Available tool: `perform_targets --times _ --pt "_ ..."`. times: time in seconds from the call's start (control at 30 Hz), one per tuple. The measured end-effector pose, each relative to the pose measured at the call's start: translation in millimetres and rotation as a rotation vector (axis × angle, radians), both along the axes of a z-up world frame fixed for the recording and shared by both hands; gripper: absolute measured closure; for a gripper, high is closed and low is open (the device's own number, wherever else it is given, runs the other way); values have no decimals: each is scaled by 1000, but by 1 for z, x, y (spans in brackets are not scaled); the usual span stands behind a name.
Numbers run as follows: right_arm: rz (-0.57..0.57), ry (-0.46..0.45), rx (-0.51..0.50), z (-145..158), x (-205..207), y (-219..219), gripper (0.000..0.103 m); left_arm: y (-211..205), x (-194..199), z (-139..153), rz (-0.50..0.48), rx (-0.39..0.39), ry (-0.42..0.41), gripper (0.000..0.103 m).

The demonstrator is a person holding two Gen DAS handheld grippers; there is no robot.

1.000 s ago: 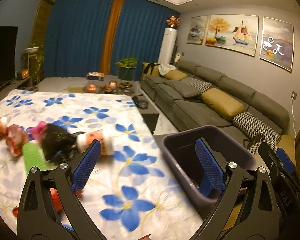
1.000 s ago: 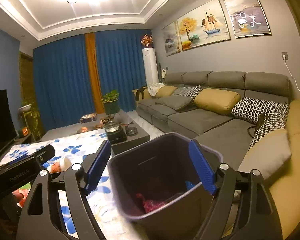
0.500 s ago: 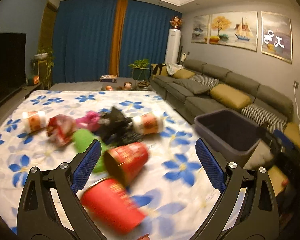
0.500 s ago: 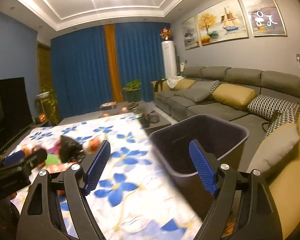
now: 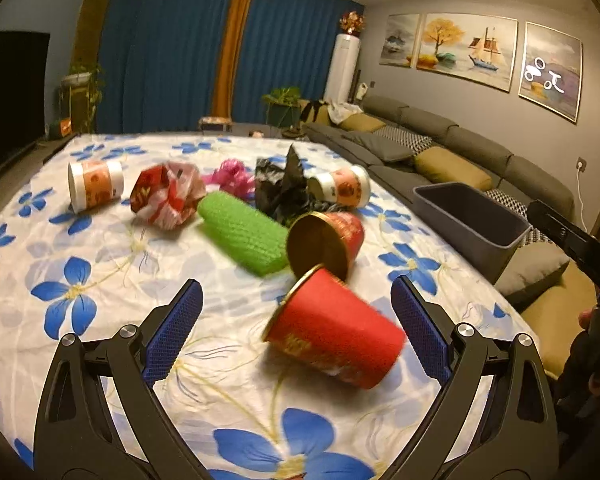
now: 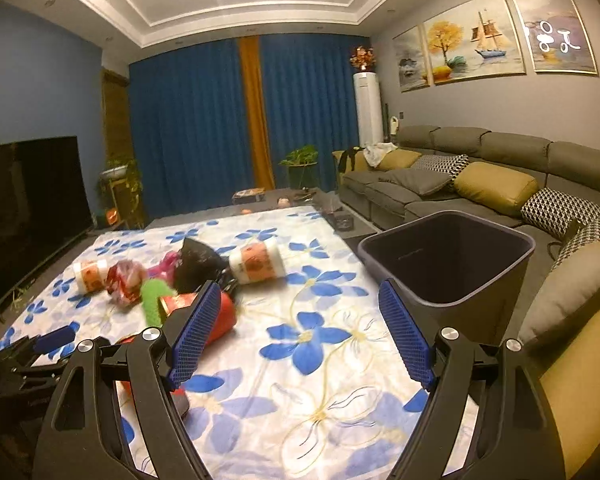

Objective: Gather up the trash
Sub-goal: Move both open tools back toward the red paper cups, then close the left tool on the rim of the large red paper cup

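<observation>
So the red cup (image 5: 334, 336) on its side is what I'm lined up on now. A second ago my left view was mostly the dark bin (image 5: 474, 220) with the trash pile off to the left, and since then I've swung left and dipped toward the cloth, so the whole pile sits dead ahead. My read: the drop-off trip is done and I'm starting the next pick. The left gripper (image 5: 296, 334) is spread wide with nothing pinched; the red cup lies between the blue pads, nearer the right-hand one, mouth pointing away from me, not touched yet as far as I can tell. Just behind the red cup is a second red cup (image 5: 326, 242) showing its gold inside, then the green mesh sleeve (image 5: 242, 232) to its left, the black bag (image 5: 282, 188) behind, and two white cups further out. The bin is well off to the red cup's right, by the table edge. Right gripper (image 6: 300, 336) is spread too, empty, over the flowered tablecloth (image 6: 300, 400).
</observation>
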State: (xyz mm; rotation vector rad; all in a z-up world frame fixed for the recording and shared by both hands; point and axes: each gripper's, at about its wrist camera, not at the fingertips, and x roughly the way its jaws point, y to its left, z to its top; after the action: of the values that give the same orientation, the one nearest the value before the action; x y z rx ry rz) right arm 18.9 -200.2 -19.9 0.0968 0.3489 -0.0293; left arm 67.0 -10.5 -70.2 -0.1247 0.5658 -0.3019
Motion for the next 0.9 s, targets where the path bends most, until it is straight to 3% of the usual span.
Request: perform_targets --times 0.23,0.4,0.5,0.9 --pt "25 31 -4 -10 5 8 24 1 11 -13 -68 -35 64 16" --pt "15 47 14 -15 6 3 24 -20 0 -14 -166 30 30 11" --pt "10 50 22 -16 6 -2 24 -29 1 -18 -209 50 50 10" --pt "18 61 30 -18 8 -1 24 -44 15 -34 -234 128 157 10"
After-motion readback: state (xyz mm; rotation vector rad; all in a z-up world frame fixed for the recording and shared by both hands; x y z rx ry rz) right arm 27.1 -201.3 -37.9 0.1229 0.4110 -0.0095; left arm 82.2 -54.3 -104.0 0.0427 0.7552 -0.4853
